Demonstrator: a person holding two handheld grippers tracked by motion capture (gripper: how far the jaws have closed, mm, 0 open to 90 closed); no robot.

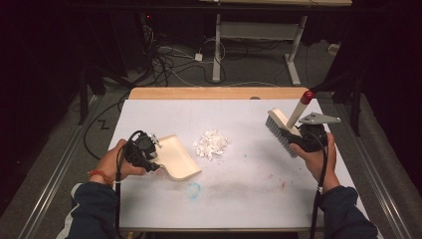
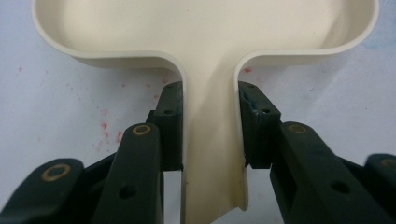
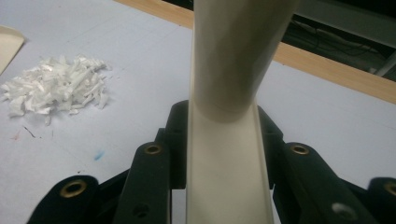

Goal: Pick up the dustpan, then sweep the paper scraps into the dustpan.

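Sweeping hasn't begun: left gripper (image 1: 149, 154) clamps the dustpan (image 1: 176, 157), right gripper (image 1: 298, 137) clamps the brush (image 1: 278, 127), both flanking the unswept paper scraps (image 1: 211, 143).

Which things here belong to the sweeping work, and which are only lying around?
Belong to the work:
- dustpan, held by the left gripper
- brush, held by the right gripper
- paper scraps

Only lying around:
- cables on the floor
- desk legs behind the table

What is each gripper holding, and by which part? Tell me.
Left gripper clamps the dustpan by its handle; right gripper clamps the brush by its handle.
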